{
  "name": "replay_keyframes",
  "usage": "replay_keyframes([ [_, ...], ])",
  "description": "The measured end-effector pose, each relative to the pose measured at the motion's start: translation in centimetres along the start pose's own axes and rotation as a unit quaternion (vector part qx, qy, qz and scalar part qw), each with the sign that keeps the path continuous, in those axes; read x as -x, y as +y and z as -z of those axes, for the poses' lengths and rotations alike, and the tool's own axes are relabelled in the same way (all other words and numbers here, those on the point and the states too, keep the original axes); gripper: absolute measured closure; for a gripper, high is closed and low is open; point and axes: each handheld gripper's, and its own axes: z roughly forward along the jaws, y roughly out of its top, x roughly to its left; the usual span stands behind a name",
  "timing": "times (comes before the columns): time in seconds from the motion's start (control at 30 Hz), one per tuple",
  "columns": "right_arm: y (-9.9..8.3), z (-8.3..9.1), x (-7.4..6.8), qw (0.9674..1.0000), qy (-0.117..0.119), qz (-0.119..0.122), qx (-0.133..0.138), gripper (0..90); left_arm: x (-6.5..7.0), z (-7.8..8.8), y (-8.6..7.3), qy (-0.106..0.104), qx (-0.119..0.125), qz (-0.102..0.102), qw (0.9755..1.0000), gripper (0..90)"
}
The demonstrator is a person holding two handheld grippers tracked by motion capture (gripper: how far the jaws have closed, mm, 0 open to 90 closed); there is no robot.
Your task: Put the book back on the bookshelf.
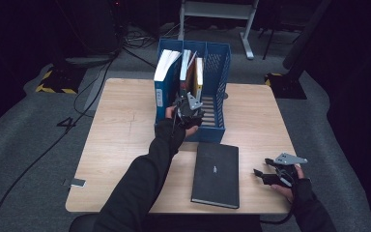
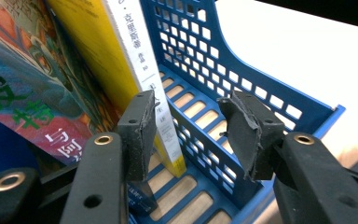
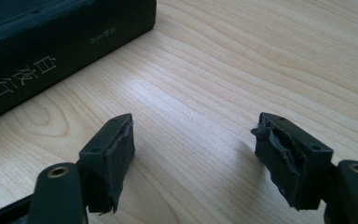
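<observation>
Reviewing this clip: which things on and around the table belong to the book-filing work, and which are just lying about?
In the job:
- blue file rack
- yellow book standing in the rack, beside the left hand-held gripper, whose jaws stand open
- black book lying flat on the table
- right hand-held gripper, open over bare wood

Lying about:
- cables on the floor
- white desk frame behind

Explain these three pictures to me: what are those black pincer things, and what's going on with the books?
A person holds a hand-held gripper in each hand. The high view looks down on the table; the other two views come from cameras riding on each gripper. The left gripper is at the blue rack, its fingers open beside a yellow book, gripping nothing. The right gripper is open over bare wood near the black book, which lies flat.
</observation>
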Motion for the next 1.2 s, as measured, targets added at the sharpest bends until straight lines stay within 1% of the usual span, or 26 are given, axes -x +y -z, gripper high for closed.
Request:
replay_keyframes([
  [0.03, 0.0, 0.0, 0.0, 1.0, 0.0, 0.0, 0.0, 28.5, 0.0, 0.3, -0.2, -0.003, -0.001, -0.002, 1.0, 51.5],
  [0.13, 0.0, 0.0, 0.0, 1.0, 0.001, -0.001, 0.0, 28.5, 0.1, 0.8, -0.6, -0.001, -0.007, -0.017, 0.9998, 49.3],
  [0.2, 0.0, 0.0, 0.0, 1.0, 0.001, -0.001, 0.0, 28.6, 0.1, 1.2, -1.1, -0.007, -0.009, -0.02, 0.9997, 49.0],
  [0.27, 0.0, 0.0, 0.0, 1.0, 0.001, -0.001, 0.0, 28.5, 0.1, 1.6, -1.4, -0.006, -0.011, -0.026, 0.9996, 48.6],
  [0.33, 0.0, 0.0, 0.0, 1.0, 0.001, -0.002, 0.0, 28.5, 0.2, 2.0, -1.9, -0.01, -0.012, -0.031, 0.9994, 48.2],
  [0.43, 0.0, 0.0, 0.0, 1.0, 0.001, -0.003, -0.001, 28.6, 0.2, 2.5, -2.5, -0.013, -0.019, -0.044, 0.9988, 47.2],
  [0.5, 0.0, 0.0, 0.0, 1.0, 0.001, -0.004, -0.001, 28.5, 0.2, 3.0, -3.2, -0.022, -0.021, -0.047, 0.9984, 46.6],
  [0.53, 0.0, 0.0, 0.0, 1.0, 0.001, -0.004, -0.001, 28.5, 0.2, 3.1, -3.4, -0.023, -0.022, -0.046, 0.9984, 46.5],
  [0.6, 0.0, 0.0, 0.0, 1.0, 0.001, -0.004, -0.001, 28.6, 0.2, 3.6, -4.1, -0.027, -0.023, -0.054, 0.9979, 46.0],
  [0.63, 0.0, 0.0, 0.0, 1.0, 0.002, -0.004, -0.001, 28.5, 0.3, 3.7, -4.4, -0.029, -0.024, -0.053, 0.9979, 45.7],
  [0.67, 0.0, 0.0, 0.0, 1.0, 0.002, -0.005, -0.001, 28.5, 0.2, 4.0, -4.9, -0.038, -0.026, -0.052, 0.9976, 45.6],
  [0.7, 0.0, 0.0, 0.0, 1.0, 0.002, -0.005, -0.001, 28.5, 0.2, 4.0, -4.9, -0.038, -0.026, -0.052, 0.9976, 45.1],
  [0.77, 0.0, 0.0, 0.1, 1.0, 0.001, -0.004, -0.002, 28.5, 0.2, 4.3, -5.5, -0.039, -0.03, -0.058, 0.9971, 44.8],
  [0.87, 0.0, 0.0, 0.1, 1.0, 0.002, -0.007, -0.002, 28.5, 0.3, 4.6, -6.5, -0.048, -0.04, -0.064, 0.996, 43.6],
  [1.03, 0.0, 0.0, 0.1, 1.0, 0.002, -0.009, -0.002, 28.5, 0.7, 5.3, -8.0, -0.063, -0.051, -0.075, 0.9939, 40.8],
  [1.07, 0.0, 0.0, 0.1, 1.0, 0.002, -0.009, -0.002, 28.5, 0.8, 5.4, -8.4, -0.07, -0.052, -0.078, 0.9931, 40.5],
  [1.13, 0.0, 0.0, 0.1, 0.9999, 0.002, -0.011, -0.004, 28.5, 1.0, 5.6, -9.0, -0.076, -0.059, -0.087, 0.9916, 40.2],
  [1.2, 0.0, 0.0, 0.0, 0.9999, 0.003, -0.009, -0.005, 28.6, 1.2, 5.8, -9.6, -0.088, -0.064, -0.089, 0.9901, 39.6],
])
